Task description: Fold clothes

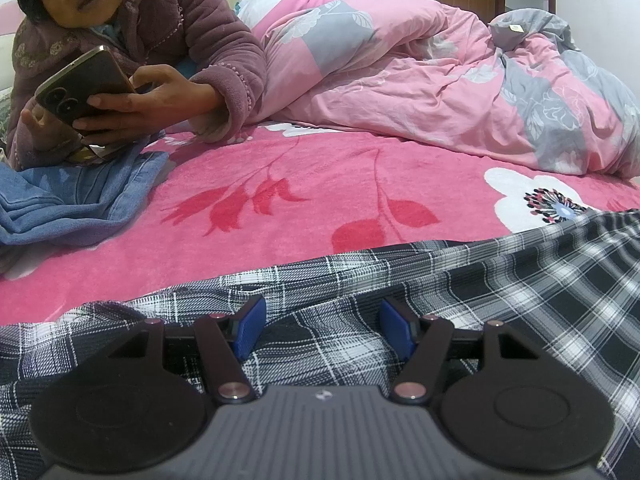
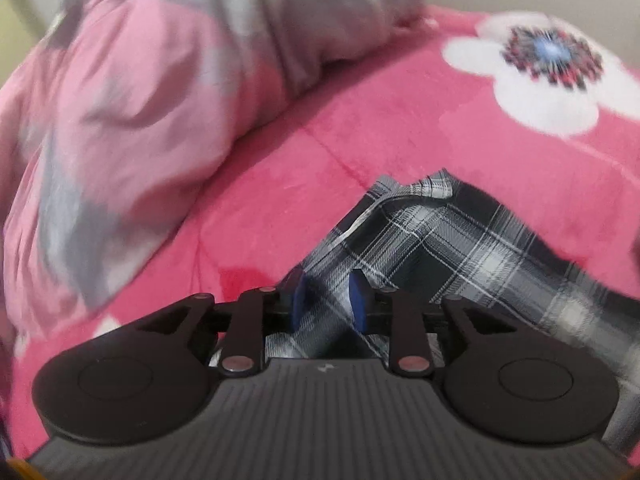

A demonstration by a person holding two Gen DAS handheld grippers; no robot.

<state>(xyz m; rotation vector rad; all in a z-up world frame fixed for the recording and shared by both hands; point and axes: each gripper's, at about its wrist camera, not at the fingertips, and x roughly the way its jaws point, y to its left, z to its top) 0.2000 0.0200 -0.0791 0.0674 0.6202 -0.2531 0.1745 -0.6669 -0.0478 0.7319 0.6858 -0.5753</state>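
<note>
Left gripper (image 1: pixel 322 330) hovers low over the plaid shirt (image 1: pixel 460 280), blue pads spread wide, nothing between them. Right gripper (image 2: pixel 330 306) has its pads part-closed around a raised fold of that shirt (image 2: pixel 440 240); whether they truly pinch it, I cannot tell, the view is blurred. The shirt sprawls rumpled on the pink blanket (image 1: pixel 320 184), so folding looks barely begun. Open blanket lies at twelve o'clock; the blue cloth (image 1: pixel 76 204) and a person with a phone (image 1: pixel 86 86) crowd ten o'clock, the quilt (image 1: pixel 440 80) one to two.
</note>
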